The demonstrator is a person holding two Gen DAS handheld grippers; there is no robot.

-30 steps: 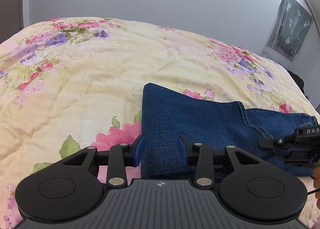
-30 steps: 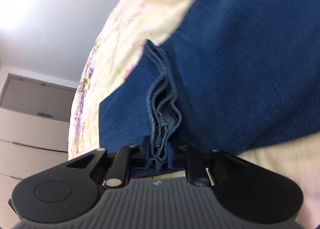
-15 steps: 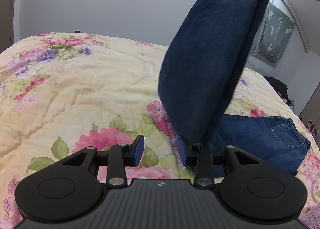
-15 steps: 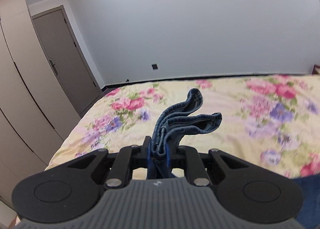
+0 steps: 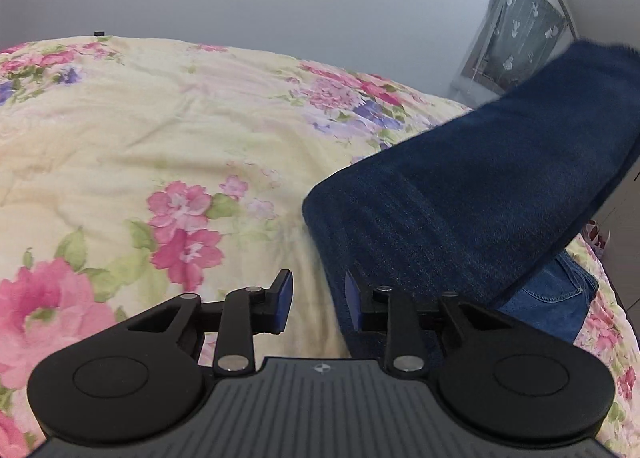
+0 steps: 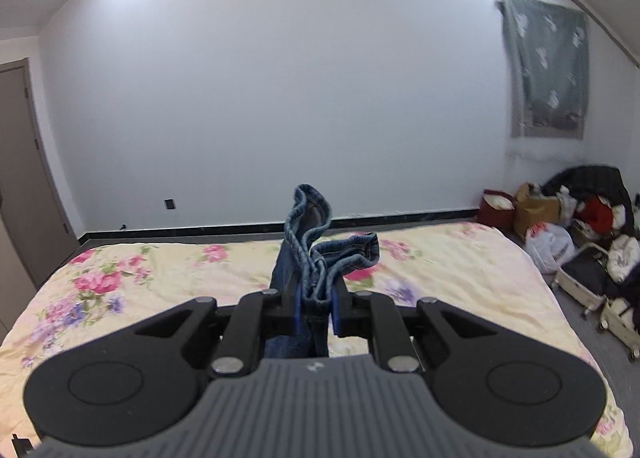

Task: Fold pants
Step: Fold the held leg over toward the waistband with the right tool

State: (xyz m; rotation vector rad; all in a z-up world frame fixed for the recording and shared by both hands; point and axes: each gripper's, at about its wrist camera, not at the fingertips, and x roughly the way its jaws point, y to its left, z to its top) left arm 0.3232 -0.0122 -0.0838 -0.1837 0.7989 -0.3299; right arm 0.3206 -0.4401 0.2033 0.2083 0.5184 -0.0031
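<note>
The dark blue denim pants [image 5: 472, 194] lie partly on the floral bed, with the leg end lifted up toward the right. The waist part with a back pocket [image 5: 556, 294] rests on the bed at the right. My left gripper [image 5: 316, 294] is open and empty, its right finger next to the lifted fabric's fold. My right gripper [image 6: 316, 308] is shut on the bunched hems of the pants [image 6: 316, 242] and holds them up above the bed.
The bed has a cream quilt with pink flowers [image 5: 160, 130]. A grey cloth [image 6: 548, 66] hangs on the far wall. Bags and clutter [image 6: 576, 226] stand on the floor right of the bed. A door [image 6: 16, 178] is at the left.
My right gripper has lifted the pants' hems off the bed and carried them rightward; the raised leg now slants lower. My left gripper stayed open and shifted slightly.
</note>
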